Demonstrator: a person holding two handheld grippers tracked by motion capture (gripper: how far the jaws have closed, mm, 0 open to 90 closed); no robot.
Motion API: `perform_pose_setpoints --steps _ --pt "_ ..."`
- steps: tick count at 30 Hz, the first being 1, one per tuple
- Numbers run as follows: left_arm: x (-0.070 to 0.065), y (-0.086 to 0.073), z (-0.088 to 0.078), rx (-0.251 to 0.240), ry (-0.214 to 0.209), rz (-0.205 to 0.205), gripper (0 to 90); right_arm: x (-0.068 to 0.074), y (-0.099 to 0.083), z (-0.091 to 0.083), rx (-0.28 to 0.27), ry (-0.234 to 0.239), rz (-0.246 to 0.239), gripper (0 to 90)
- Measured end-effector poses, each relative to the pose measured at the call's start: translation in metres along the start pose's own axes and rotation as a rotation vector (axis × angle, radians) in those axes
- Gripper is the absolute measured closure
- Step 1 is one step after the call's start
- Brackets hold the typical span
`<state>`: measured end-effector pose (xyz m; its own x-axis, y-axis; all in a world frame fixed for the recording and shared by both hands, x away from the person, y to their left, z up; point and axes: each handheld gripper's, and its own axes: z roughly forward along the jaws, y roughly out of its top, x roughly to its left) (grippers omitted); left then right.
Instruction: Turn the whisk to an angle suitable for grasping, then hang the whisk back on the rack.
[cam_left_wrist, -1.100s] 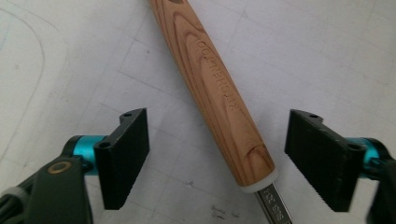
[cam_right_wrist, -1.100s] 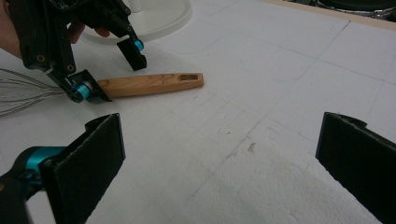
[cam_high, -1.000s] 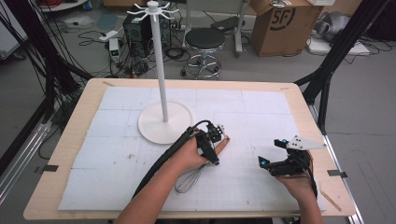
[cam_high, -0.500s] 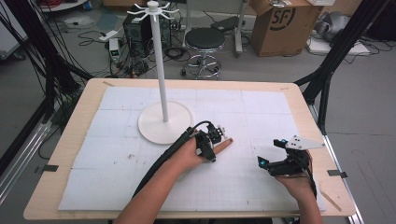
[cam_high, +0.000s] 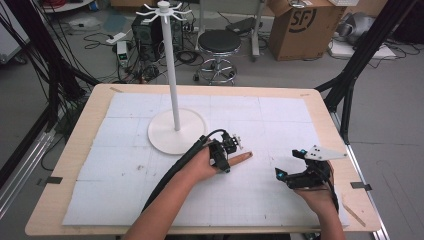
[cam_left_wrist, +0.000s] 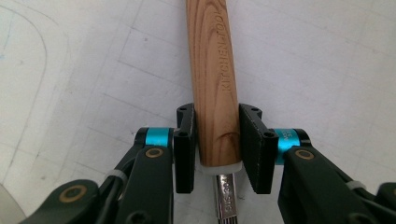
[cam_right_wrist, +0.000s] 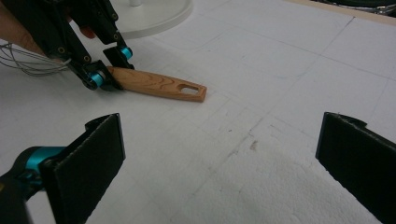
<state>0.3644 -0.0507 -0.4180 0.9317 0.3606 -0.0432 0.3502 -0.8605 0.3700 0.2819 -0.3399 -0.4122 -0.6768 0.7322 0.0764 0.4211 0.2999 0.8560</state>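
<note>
One whisk (cam_right_wrist: 156, 84) (wooden handle rightward) in left gripper (cam_left_wrist: 217, 142).

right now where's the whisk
In the high view the whisk lies mid-table, right of the stand base, its wooden handle between the left tool's jaws.

White hook stand (cam_high: 174, 75) upright on mat, ring of hooks on top. Its round base (cam_high: 176, 131) sits just beyond left gripper (cam_high: 225, 162) jaws and to their left, near but apart (base edge (cam_right_wrist: 154, 14) also shows far ahead in right gripper view).

White gridded mat (cam_high: 280, 120) lies under jaws of both left gripper and right gripper (cam_high: 289, 164), on wooden table (cam_high: 85, 130).

On floor, well beyond both jaws:
- black round stool (cam_high: 219, 42)
- cardboard box (cam_high: 295, 27) marked SF
- computer tower (cam_high: 145, 32)
- power strip (cam_high: 121, 50)
- loose cables (cam_high: 95, 37)
</note>
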Motion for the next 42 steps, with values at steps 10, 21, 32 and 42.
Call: perform_pose_setpoints --steps 10,21,32,42 --pt "0.0 -0.003 -0.002 -0.021 -0.021 0.02 71.1 -0.001 0.0 -0.001 -0.006 0.0 0.007 0.2" --pt "-0.001 -0.008 -0.041 -0.182 -0.077 0.012 71.0 -0.001 -0.001 -0.001 -0.007 0.008 0.011 0.2" --pt "0.006 -0.021 -0.076 -0.302 -0.079 -0.003 71.0 -0.001 -0.001 -0.001 -0.01 0.01 0.008 0.2" --pt "0.012 -0.041 -0.115 -0.483 -0.132 -0.025 71.0 -0.001 -0.001 -0.001 -0.01 0.005 0.009 0.2"
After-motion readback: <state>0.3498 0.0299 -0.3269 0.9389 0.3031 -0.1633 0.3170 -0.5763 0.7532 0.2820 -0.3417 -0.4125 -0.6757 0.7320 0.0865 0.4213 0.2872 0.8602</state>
